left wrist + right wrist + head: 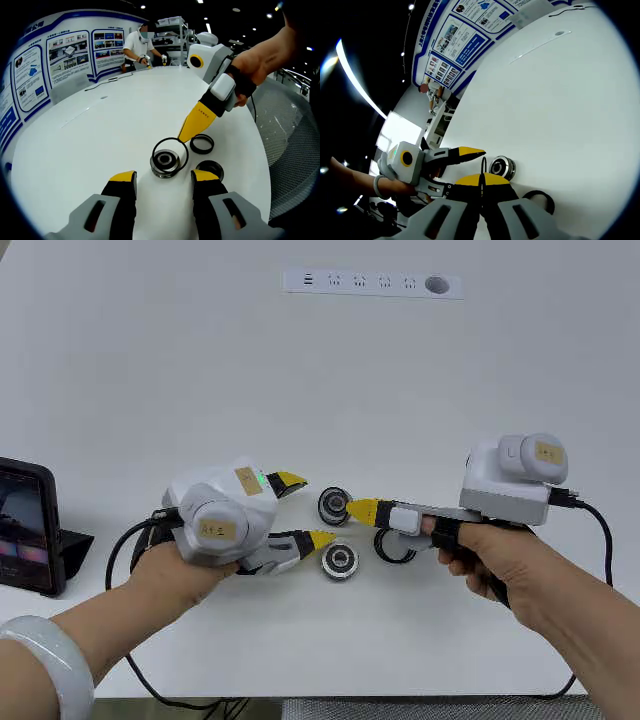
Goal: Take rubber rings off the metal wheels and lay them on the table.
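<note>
metal wheel (164,161): small, shiny steel rim, dark hub, lying flat on the white table (300,370). thin ring (170,139) = black rubber, partly off it: one edge low by the wheel, other edge lifted and tilted up.

loose ring (202,144): thicker, black, flat on the table near the metal wheel, not touching it. second wheel (340,561): same look, flat, near the metal wheel on the person's side.

right gripper (360,510): jaws closed, yellow tips together, thin ring pinched btwn them, tips right at the metal wheel's edge.

left gripper (305,509): jaws wide apart, nothing held. Yellow tips sit either side of the metal wheel, just short of it. can't tell if either tip touches it.
</note>
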`<move>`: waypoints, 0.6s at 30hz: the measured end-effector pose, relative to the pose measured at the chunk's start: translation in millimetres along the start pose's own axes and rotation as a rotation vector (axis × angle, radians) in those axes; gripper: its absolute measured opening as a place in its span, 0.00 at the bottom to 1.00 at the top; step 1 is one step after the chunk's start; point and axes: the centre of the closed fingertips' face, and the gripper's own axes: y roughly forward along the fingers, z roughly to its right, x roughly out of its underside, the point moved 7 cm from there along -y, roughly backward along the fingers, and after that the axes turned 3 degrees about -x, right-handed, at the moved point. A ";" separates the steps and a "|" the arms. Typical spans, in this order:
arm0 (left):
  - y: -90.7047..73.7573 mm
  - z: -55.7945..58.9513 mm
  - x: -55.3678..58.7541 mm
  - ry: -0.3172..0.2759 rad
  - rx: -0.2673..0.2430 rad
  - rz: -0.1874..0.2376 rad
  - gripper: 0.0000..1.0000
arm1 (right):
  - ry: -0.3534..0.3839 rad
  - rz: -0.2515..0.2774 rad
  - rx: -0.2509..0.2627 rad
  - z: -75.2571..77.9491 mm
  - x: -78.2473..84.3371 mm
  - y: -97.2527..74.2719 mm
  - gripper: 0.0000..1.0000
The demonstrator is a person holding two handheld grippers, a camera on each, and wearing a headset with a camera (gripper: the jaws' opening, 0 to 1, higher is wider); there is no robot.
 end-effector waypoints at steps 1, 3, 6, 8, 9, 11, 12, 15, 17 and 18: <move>-0.5 0.2 0.4 -0.004 0.000 0.002 0.45 | 0.001 0.002 0.000 -0.7 0.6 -1.7 0.02; -1.3 0.3 1.3 -0.005 -0.002 0.000 0.45 | 0.004 0.007 0.000 -1.8 2.4 -5.5 0.02; -2.3 0.6 2.5 -0.010 -0.003 -0.002 0.44 | 0.011 0.012 0.007 -0.9 6.0 -11.2 0.02; -2.9 1.1 2.9 -0.012 -0.001 -0.002 0.44 | 0.019 0.017 0.012 0.1 8.7 -15.8 0.02; -3.3 1.1 3.1 -0.012 -0.002 -0.001 0.44 | 0.023 0.020 0.013 0.4 9.9 -17.6 0.02; -4.2 1.4 3.6 -0.014 -0.002 -0.003 0.43 | 0.035 0.025 0.018 1.5 13.2 -21.8 0.02; -4.9 1.6 3.2 -0.019 -0.003 0.002 0.44 | 0.044 0.027 0.020 2.2 15.4 -24.3 0.02; -7.0 1.3 3.3 -0.028 -0.007 0.006 0.44 | 0.052 0.030 0.029 3.9 20.3 -30.5 0.02; -8.0 1.3 4.1 -0.030 -0.008 0.001 0.44 | 0.059 0.035 0.036 6.1 22.8 -35.3 0.02; -8.5 1.5 4.5 -0.030 -0.008 0.002 0.44 | 0.064 0.035 0.042 7.8 24.2 -37.2 0.02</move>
